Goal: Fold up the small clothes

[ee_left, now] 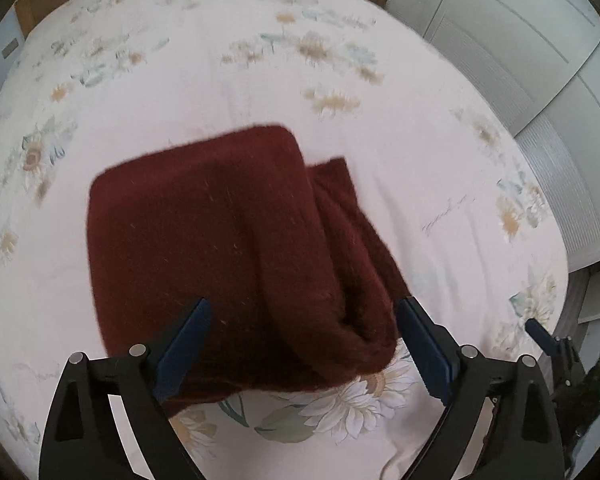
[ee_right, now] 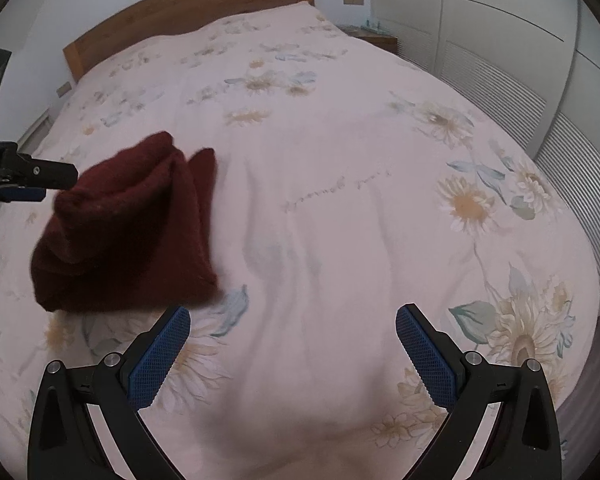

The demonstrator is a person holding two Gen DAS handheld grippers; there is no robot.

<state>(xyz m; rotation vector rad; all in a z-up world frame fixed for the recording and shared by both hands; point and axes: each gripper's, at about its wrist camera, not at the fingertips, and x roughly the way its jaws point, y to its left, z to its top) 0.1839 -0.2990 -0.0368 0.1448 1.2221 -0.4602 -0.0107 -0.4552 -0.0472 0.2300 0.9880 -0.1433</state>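
Left hand-held gripper (ee_left: 304, 312) spread wide over a folded maroon knit garment (ee_left: 228, 240), pads clear of it, right hand-held gripper (ee_right: 292, 320) wide and empty above the floral bed (ee_right: 340, 208), wooden headboard (ee_right: 188, 8) seen only from the right wrist

Left gripper (ee_left: 304, 306): angled steeply downward, blue-padded jaws spread wide, pads pressing on nothing | Right gripper (ee_right: 292, 314): angled downward, blue-padded jaws spread wide, nothing between them | Left gripper's black body also shows at the left edge of the right wrist view.
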